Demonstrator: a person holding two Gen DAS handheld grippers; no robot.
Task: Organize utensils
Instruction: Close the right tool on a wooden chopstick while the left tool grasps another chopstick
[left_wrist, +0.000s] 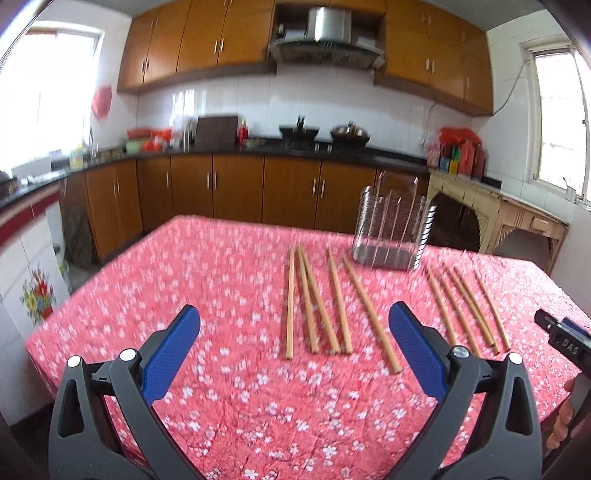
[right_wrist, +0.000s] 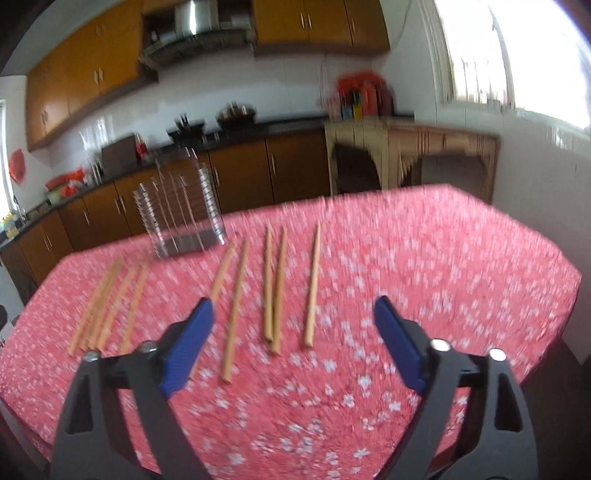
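Nine wooden chopsticks lie flat on the tabletop with its red floral cloth: five in one group, four set apart, all just before a clear ribbed holder standing upright. Left gripper: jaws wide open, empty, above the cloth. Right gripper: jaws likewise spread, holding nothing.

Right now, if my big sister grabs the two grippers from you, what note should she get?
Left gripper: open, empty, above the table.
Right gripper: open, empty too.
Two loose groups of long wooden chopsticks lie flat on the pink flowered tablecloth.
The clear ribbed plastic holder stands upright behind them; whether it is empty is too blurred to tell.
Done: nothing visible yet.
Left: probably pick up every chopstick and stand it in the holder.
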